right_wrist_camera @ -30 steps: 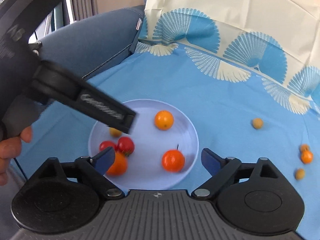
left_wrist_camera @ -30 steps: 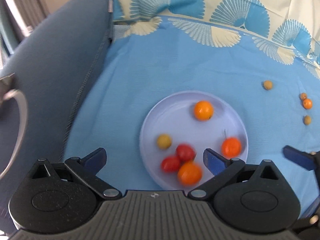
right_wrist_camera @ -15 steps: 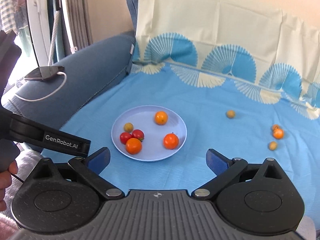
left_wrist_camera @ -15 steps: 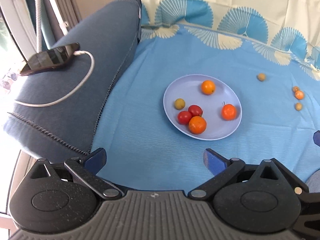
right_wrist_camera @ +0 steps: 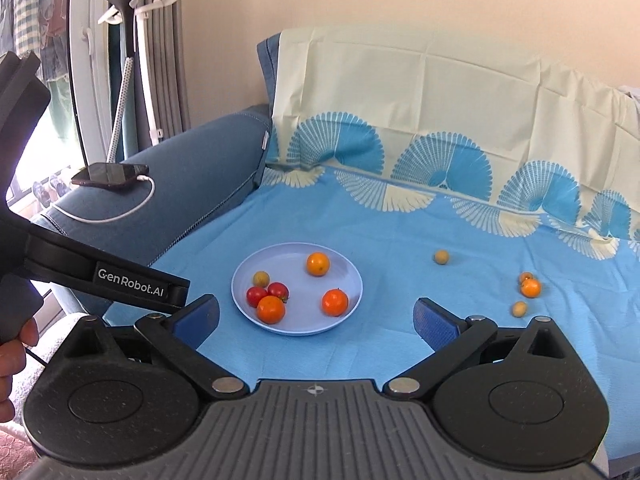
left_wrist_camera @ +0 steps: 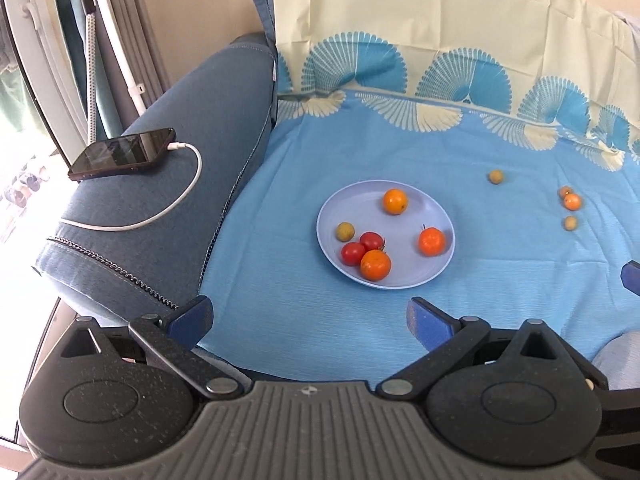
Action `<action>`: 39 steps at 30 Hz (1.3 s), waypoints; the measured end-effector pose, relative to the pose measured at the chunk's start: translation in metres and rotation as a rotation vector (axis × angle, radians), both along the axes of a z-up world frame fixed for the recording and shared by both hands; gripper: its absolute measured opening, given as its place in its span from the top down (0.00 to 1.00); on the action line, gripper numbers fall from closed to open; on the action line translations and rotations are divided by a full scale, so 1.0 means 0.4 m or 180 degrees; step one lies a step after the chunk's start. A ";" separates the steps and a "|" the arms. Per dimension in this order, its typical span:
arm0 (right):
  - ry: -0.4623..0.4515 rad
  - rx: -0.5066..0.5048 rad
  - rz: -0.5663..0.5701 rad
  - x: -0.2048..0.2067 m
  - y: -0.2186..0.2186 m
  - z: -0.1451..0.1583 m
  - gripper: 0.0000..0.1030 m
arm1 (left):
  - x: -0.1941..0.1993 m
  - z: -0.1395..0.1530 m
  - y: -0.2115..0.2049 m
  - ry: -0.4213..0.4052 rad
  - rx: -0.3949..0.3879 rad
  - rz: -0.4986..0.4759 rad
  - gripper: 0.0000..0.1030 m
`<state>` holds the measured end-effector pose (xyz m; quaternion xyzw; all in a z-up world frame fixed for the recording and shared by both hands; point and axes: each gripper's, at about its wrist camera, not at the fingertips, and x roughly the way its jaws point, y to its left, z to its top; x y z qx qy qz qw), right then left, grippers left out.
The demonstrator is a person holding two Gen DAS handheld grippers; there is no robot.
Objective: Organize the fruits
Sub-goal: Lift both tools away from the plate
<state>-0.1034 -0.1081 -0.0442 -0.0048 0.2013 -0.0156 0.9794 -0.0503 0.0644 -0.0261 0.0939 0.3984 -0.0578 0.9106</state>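
At the far left, a phone (left_wrist_camera: 122,153) lies on the blue armrest (left_wrist_camera: 160,208), with a white cable (left_wrist_camera: 168,208) plugged into it. The left gripper (left_wrist_camera: 308,320) hangs over the near edge of the blue sheet (left_wrist_camera: 400,140); its fingers stand wide apart and hold nothing. Further right, around the middle of the sheet, is the light blue plate (left_wrist_camera: 400,280). On its left part a small yellowish fruit (left_wrist_camera: 345,231), two red tomatoes (left_wrist_camera: 362,248) and an orange fruit (left_wrist_camera: 375,265) sit close together. A second orange fruit (left_wrist_camera: 395,201) lies near the far rim, and a third one (left_wrist_camera: 431,241) near the right rim. The right gripper (right_wrist_camera: 316,318) is also wide open and empty, over the near edge of the sheet. Toward the right edge of the sheet, well apart from the plate, four small fruits lie loose: one yellowish fruit alone (right_wrist_camera: 441,257), a small orange pair (right_wrist_camera: 529,285) that touches, and another yellowish one (right_wrist_camera: 519,308) just beside them.
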 end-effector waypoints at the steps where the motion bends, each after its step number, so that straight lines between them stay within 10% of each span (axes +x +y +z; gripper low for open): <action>1: -0.0014 0.0000 0.0002 -0.007 0.001 0.001 0.01 | -0.005 0.003 -0.001 -0.0015 0.0000 -0.0009 0.00; 39: 0.0029 -0.0103 0.0053 -0.015 0.038 -0.004 0.01 | -0.012 -0.002 0.024 0.0001 -0.0041 0.0011 0.00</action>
